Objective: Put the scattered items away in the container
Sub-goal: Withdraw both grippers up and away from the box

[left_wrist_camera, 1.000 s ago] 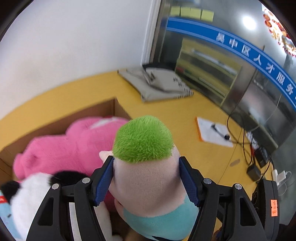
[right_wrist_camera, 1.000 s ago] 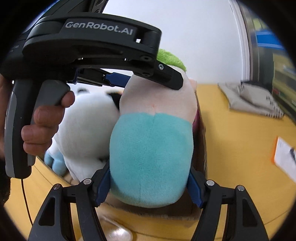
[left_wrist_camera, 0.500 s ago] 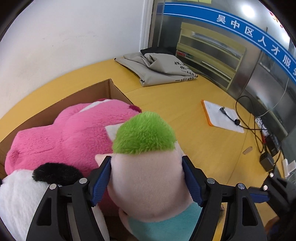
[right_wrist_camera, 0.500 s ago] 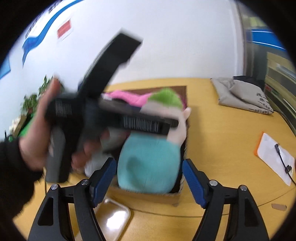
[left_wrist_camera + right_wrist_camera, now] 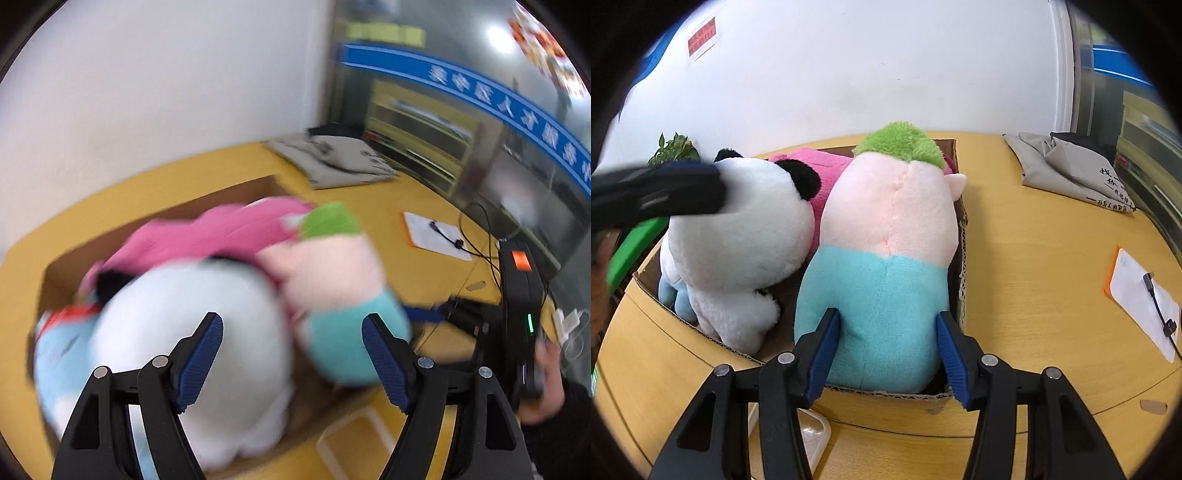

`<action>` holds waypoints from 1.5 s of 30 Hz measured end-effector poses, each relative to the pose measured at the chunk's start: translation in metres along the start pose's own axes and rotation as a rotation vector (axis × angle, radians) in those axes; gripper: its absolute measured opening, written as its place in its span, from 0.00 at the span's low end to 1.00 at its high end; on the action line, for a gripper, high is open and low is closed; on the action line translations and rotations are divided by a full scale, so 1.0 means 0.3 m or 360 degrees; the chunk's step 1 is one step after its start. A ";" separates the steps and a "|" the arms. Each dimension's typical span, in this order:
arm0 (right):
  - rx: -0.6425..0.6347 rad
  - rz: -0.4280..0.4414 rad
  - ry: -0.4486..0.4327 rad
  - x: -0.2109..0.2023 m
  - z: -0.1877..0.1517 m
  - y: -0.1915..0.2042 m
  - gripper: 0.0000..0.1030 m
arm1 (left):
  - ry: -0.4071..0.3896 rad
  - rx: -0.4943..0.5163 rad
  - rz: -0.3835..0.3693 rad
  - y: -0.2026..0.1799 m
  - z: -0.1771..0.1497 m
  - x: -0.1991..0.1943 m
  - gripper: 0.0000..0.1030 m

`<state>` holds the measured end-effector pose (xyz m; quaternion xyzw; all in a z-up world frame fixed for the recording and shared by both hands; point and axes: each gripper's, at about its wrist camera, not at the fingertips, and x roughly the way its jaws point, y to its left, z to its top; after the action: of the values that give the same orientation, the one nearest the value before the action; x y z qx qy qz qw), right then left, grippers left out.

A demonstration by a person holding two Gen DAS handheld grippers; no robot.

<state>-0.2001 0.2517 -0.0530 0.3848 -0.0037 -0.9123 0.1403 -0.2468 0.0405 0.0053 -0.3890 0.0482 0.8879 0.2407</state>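
A green-haired plush [image 5: 886, 251] with a pale pink head and teal body stands in the cardboard box [image 5: 962, 291] on the right side. A white panda plush [image 5: 746, 236] and a pink plush [image 5: 820, 173] fill the rest. My right gripper [image 5: 886, 354] is open, its fingers on either side of the teal bottom. My left gripper [image 5: 291, 354] is open and empty, above the panda [image 5: 207, 332] and the green-haired plush [image 5: 332, 280]. The left wrist view is blurred by motion. The left gripper's body shows at the left of the right wrist view [image 5: 661, 192].
The box stands on a yellow round table [image 5: 1034, 266]. A folded grey cloth [image 5: 1071, 170] lies at the back right. A clipboard with a cable [image 5: 1141, 299] lies at the right. A clear plastic lid [image 5: 812, 439] lies in front of the box. A plant [image 5: 674, 151] stands at the back left.
My left gripper has let go of the green-haired plush and pulled back and up. The plush now rests in the box. My right gripper has moved close behind it.
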 end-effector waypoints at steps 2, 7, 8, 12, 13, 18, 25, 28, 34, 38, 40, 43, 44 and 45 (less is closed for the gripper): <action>-0.0006 -0.0011 -0.0011 0.012 0.001 -0.004 0.50 | 0.0027 -0.0087 0.0117 0.104 -0.089 -0.045 0.79; 0.0007 -0.0041 -0.0043 0.021 -0.010 -0.008 0.52 | 0.0232 -0.0280 0.0191 0.279 -0.289 -0.023 0.77; 0.0019 -0.0048 -0.0043 0.020 -0.013 -0.005 0.52 | 0.0238 -0.0307 0.0166 0.291 -0.316 -0.021 0.79; 0.0035 -0.0059 -0.0048 0.006 -0.033 0.006 0.53 | 0.0196 -0.0345 0.0118 0.294 -0.358 -0.045 0.78; 0.0029 -0.0064 -0.0054 0.006 -0.035 0.009 0.53 | 0.0188 -0.0338 0.0125 0.286 -0.365 -0.050 0.78; 0.0026 -0.0071 -0.0049 -0.023 -0.065 0.018 0.55 | 0.0174 -0.0310 0.0129 0.260 -0.396 -0.072 0.78; 0.0016 -0.0001 0.0003 -0.089 -0.119 0.036 0.65 | 0.0106 -0.0402 0.0092 0.225 -0.429 -0.174 0.87; -0.0062 -0.0059 0.0008 -0.137 -0.137 0.088 0.79 | -0.0019 -0.0411 0.0098 0.181 -0.428 -0.285 0.98; -0.0094 -0.0009 -0.0196 -0.335 -0.175 0.238 0.83 | -0.0253 -0.0332 0.0203 0.061 -0.438 -0.478 1.00; -0.0061 -0.0050 -0.0314 -0.456 -0.208 0.297 0.83 | -0.0352 -0.0373 0.0190 0.010 -0.466 -0.535 1.00; -0.0039 -0.0074 -0.0330 -0.493 -0.214 0.306 0.83 | -0.0375 -0.0370 0.0186 -0.015 -0.470 -0.538 1.00; -0.0060 -0.0142 -0.0373 -0.545 -0.215 0.310 0.83 | -0.0378 -0.0372 0.0152 -0.053 -0.460 -0.525 1.00; -0.0063 -0.0161 -0.0388 -0.557 -0.212 0.312 0.83 | -0.0379 -0.0377 0.0147 -0.066 -0.458 -0.524 1.00; -0.0060 -0.0177 -0.0399 -0.568 -0.210 0.311 0.83 | -0.0379 -0.0380 0.0142 -0.075 -0.457 -0.521 1.00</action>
<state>-0.0189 0.2124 0.0326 0.2646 0.0172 -0.9595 0.0952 -0.0538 -0.0383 0.0243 -0.3044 -0.0693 0.9370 0.1570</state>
